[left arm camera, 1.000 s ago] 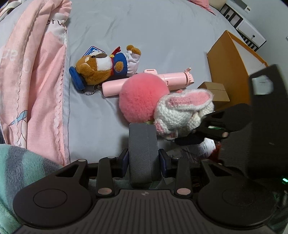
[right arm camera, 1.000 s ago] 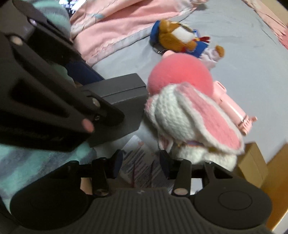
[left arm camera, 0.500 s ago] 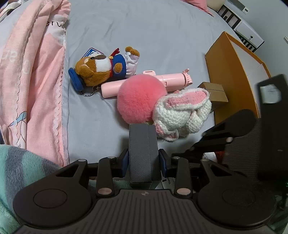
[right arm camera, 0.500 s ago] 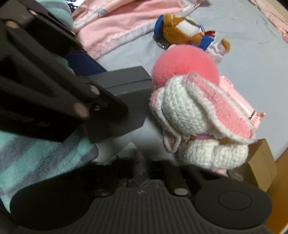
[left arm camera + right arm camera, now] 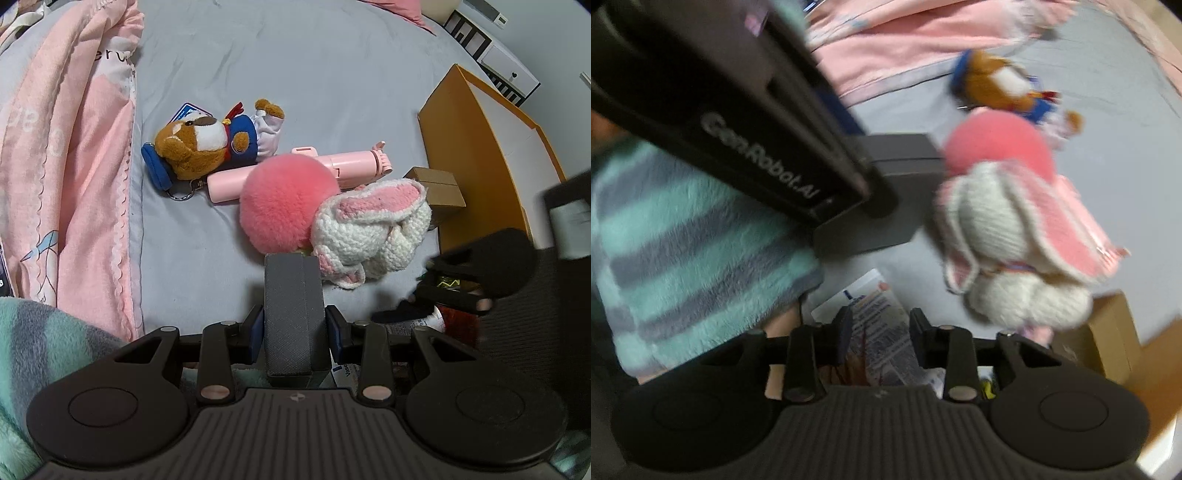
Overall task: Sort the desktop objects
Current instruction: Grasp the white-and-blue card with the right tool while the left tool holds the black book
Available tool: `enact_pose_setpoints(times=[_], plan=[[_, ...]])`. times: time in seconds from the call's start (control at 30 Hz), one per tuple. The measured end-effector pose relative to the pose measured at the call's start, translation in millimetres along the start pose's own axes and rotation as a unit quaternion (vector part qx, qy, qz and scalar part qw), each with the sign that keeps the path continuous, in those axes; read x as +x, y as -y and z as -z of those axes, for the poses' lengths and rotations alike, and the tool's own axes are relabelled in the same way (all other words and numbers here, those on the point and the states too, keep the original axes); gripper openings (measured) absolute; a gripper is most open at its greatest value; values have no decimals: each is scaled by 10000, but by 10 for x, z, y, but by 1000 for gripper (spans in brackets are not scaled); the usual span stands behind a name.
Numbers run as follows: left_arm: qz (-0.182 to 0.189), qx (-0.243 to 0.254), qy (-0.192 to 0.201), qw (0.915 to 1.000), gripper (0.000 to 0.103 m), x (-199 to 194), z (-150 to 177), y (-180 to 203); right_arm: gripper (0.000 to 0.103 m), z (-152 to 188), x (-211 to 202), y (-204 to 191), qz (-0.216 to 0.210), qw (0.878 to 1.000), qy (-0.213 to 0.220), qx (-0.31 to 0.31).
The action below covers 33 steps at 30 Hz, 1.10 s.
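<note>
My left gripper (image 5: 294, 325) is shut on a dark grey case (image 5: 293, 295), which stands upright between its blue pads. Just beyond the case lie a pink pompom (image 5: 288, 199) and a white-and-pink crochet bunny (image 5: 373, 229), touching each other. Behind them are a pink stick-shaped gadget (image 5: 354, 162) and a brown bear keychain plush (image 5: 207, 147). My right gripper (image 5: 877, 332) hangs over a printed white packet (image 5: 875, 314); its jaws are opening, and the packet lies loose between and below them. The right wrist view is blurred.
Everything lies on a grey bedsheet (image 5: 295, 74). An orange box (image 5: 476, 147) stands at the right with a small cardboard box (image 5: 439, 184) against it. A pink quilt (image 5: 66, 147) covers the left side. A teal striped fleece sleeve (image 5: 683, 240) crosses the right wrist view.
My right gripper rolled and drifted sideways away from the bunny. Its jaws were together half a second ago and now stand apart. The left gripper and its case have not moved.
</note>
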<state>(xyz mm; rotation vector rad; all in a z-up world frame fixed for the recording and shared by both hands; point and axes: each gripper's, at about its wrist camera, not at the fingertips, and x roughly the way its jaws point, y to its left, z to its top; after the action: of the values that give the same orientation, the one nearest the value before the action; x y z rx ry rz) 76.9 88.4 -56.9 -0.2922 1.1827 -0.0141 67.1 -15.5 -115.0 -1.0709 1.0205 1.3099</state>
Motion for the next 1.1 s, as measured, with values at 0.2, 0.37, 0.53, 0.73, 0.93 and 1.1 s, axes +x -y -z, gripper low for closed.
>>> enact_pose_setpoints(times=[0.2,0.37,0.53,0.73,0.93,1.1], plan=[[66,-77,-9,9999,39,6,-9,-32,63,-69,267,-78,-228,9950,-447,-858],[73,-50,-18,10000,39,23,-24,-24,60,-36,306,-109,-141,9964,-218,-811],[119,-70,15,9999,39,14,-20,-15,51,-15,59,-58,-14,9982,184,-569],[136,-50,52,9999,39,1,-12,-34,15,81,-379,70,-38,9979,641,74],[115,16,91,9999,39,-15,3,-24,14,234,-561,-38,71,9941,920,568],[43,72,118,9999,39,-19,16,2,13,384,-787,82,540,9754,1506,1519]])
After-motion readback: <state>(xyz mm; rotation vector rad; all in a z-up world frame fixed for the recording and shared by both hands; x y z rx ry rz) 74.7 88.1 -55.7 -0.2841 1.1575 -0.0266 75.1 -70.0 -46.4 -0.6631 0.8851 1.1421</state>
